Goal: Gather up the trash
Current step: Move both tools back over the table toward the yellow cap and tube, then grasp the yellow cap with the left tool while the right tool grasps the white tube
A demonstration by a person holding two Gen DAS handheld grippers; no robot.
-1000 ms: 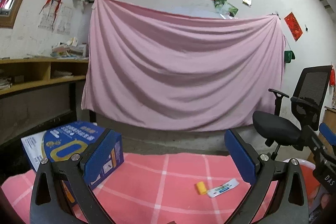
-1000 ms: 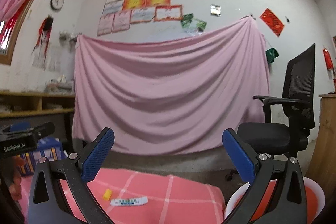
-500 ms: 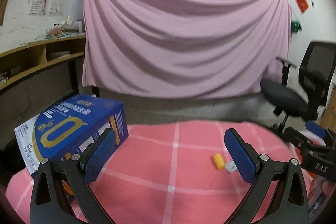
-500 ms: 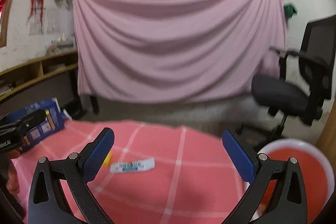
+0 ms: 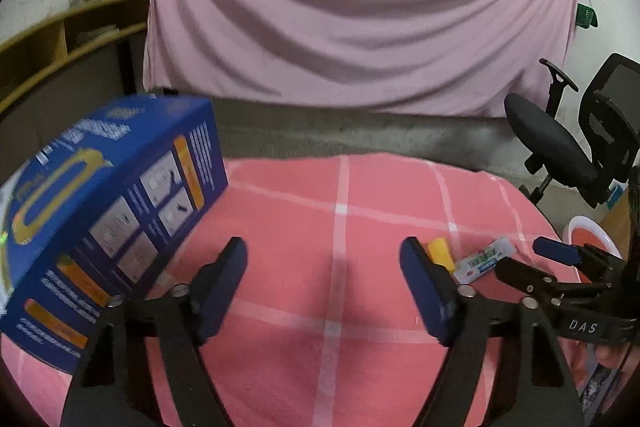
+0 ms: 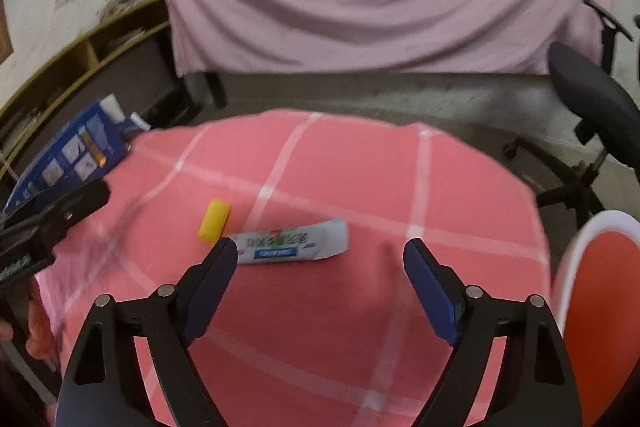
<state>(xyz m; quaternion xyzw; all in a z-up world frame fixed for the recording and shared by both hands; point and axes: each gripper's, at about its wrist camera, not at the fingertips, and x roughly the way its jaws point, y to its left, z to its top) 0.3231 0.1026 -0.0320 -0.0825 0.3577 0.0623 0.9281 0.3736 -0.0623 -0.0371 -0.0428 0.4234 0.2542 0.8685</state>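
A white toothpaste-like tube (image 6: 292, 242) and a small yellow piece (image 6: 215, 219) lie on the pink checked tablecloth (image 6: 360, 179). They also show in the left wrist view, the tube (image 5: 482, 261) and the yellow piece (image 5: 440, 253). A big blue box (image 5: 108, 211) stands at the table's left. My right gripper (image 6: 320, 269) is open and empty, just in front of the tube. My left gripper (image 5: 324, 271) is open and empty, right of the blue box. A red bin with a white rim (image 6: 600, 291) stands off the table's right side.
A black office chair (image 5: 572, 143) stands at the right behind the table. A pink sheet (image 5: 352, 11) hangs on the back wall. A wooden shelf (image 5: 60, 39) runs along the left wall. The blue box also shows in the right wrist view (image 6: 76, 151).
Both grippers have tilted down and moved forward over the table. The tube and yellow piece now sit closer to the right gripper; the blue box is closer to the left one.
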